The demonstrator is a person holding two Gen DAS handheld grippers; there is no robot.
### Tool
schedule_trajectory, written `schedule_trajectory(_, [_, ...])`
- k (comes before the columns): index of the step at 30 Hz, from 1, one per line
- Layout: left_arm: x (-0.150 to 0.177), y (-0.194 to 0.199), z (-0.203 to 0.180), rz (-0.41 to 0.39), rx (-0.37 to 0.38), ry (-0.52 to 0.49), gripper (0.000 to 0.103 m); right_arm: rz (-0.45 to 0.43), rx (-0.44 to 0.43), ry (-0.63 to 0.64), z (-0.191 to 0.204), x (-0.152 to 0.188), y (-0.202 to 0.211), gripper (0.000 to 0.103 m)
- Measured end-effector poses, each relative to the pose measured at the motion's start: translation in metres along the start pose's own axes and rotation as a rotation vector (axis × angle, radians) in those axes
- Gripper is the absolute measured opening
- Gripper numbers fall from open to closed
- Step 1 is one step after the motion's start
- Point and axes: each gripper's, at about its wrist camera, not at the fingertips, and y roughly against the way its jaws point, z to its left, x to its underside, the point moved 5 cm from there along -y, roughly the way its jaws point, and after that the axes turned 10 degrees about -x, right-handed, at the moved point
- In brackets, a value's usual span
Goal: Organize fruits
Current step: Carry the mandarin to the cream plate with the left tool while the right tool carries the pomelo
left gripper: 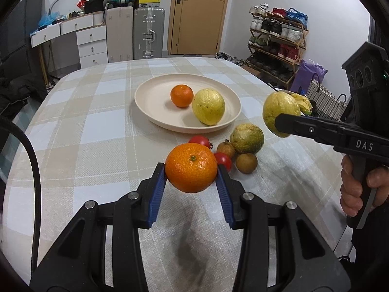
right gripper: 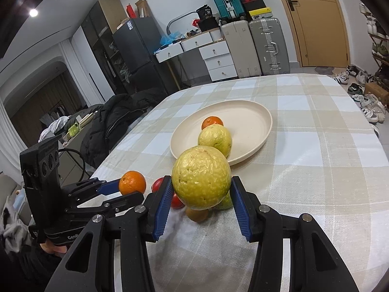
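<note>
Risk first: rolling off the plate (left gripper: pixel 155 119) on release, with the rim shallow and the mandarin on the plate (left gripper: pixel 181 95) and the yellow guava on the plate (left gripper: pixel 208 106) already taking up the middle and near right of it. Slipping out mid-carry too, the round skins meeting the blue pads (left gripper: pixel 157 182) only along narrow patches. Possibly colliding (both grippers seeming to be heading for the same plate from opposite sides). Possibly knocking the loose fruit while passing low over it: a green-yellow guava (left gripper: pixel 246 138), two red tomatoes (left gripper: pixel 223 161), and two small brown fruits (left gripper: pixel 246 162), all clustered on the checked tablecloth (left gripper: pixel 80 126) just near of the plate.

Left gripper (left gripper: pixel 191 174) pinching a mandarin (left gripper: pixel 191 171), jaws narrowed onto its left and right flanks, stem end facing up, fruit hanging clear above the cloth with its shadow lying near the camera. Sitting at the fingertips rather than deep in the jaws.

Right gripper (right gripper: pixel 201 189) pinching a wrinkled yellow guava (right gripper: pixel 201 177), pads pressing its two sides near the lower half, most of the fruit bulging above and beyond the tips. Hovering above the loose cluster, near and right of the plate. Being held by a hand (left gripper: pixel 359 189) on the handle at the right edge.
</note>
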Motion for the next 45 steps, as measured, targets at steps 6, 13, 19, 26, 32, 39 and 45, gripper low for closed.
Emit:
schedule_trajectory(6, [-0.010,-0.002,0.005,-0.015,-0.010,0.021,0.039,-0.015,0.019,-0.004,-0.006,-0.006,0.001,0.048])
schedule_trajectory(13, [-0.023,-0.012,0.008,-0.027,-0.017,0.031,0.039,-0.033,0.048,-0.004,-0.010,-0.015,0.004,0.048])
schedule_trajectory(19, [-0.037,-0.023,0.009,-0.030,-0.021,0.044,0.039,-0.049,0.066,-0.044,-0.020,-0.027,0.002,0.048])
schedule_trajectory(26, [-0.053,-0.039,0.014,-0.036,-0.048,0.048,0.039,-0.059,0.080,-0.051,-0.026,-0.043,-0.003,0.048])
schedule_trajectory(32, [-0.062,-0.052,0.021,-0.030,-0.056,0.064,0.039,-0.050,0.088,-0.045,-0.027,-0.052,-0.011,0.048])
schedule_trajectory(39, [-0.071,-0.066,0.022,-0.022,-0.070,0.060,0.039,-0.038,0.096,-0.047,-0.029,-0.060,-0.023,0.048])
schedule_trajectory(45, [-0.077,-0.077,0.019,-0.017,-0.083,0.050,0.039,-0.028,0.103,-0.062,-0.037,-0.066,-0.035,0.048])
